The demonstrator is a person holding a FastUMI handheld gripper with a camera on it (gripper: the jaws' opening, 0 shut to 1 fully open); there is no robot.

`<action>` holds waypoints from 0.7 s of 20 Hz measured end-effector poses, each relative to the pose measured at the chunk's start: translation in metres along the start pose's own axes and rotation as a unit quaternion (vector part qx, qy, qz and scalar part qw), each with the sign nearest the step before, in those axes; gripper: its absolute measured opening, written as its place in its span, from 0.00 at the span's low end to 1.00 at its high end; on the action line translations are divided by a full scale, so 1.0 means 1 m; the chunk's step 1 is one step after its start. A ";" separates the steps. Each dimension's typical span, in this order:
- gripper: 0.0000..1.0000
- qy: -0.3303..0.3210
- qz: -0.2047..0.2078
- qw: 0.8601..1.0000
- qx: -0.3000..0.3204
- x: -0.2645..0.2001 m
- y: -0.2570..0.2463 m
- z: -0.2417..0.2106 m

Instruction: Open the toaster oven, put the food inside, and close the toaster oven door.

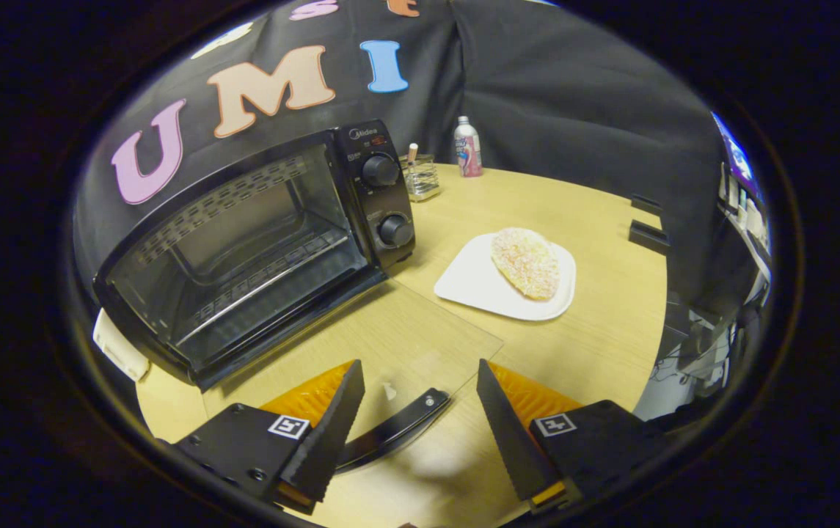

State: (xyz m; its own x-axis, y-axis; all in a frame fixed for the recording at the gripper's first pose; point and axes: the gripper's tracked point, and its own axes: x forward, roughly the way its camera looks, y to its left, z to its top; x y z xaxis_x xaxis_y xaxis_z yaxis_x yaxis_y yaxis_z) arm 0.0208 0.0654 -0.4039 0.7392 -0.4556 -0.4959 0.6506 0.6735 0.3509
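Black toaster oven [243,242] sits on the wooden table [610,330] with its glass door [390,345] folded flat, the sprinkled food [527,262] waiting on a white plate [478,286] beside it, while the gripper [420,418] gapes wide, empty, above the door's handle [394,433].

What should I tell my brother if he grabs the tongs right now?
Tongs: open, holding nothing, hovering over the door handle.
Toaster oven: glass door already folded down flat onto the table, nothing visible on the rack.
Food: on the white plate, beyond the fingers, beside the oven.
Done: opening.
Left: pick up the food, put it inside, close the door.
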 end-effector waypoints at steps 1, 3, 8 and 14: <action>0.95 -0.003 -0.001 1.000 0.000 0.000 -0.001 0.000; 0.95 -0.009 -0.004 1.000 0.002 0.001 -0.001 0.000; 0.95 -0.007 -0.011 1.000 -0.002 -0.002 -0.001 0.003; 0.95 0.003 -0.020 0.999 0.030 -0.011 0.000 -0.006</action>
State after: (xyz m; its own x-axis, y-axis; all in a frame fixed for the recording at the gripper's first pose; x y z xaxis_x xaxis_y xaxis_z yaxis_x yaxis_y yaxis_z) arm 0.0117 0.0745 -0.4034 0.7116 -0.4785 -0.5145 0.6890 0.6187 0.3776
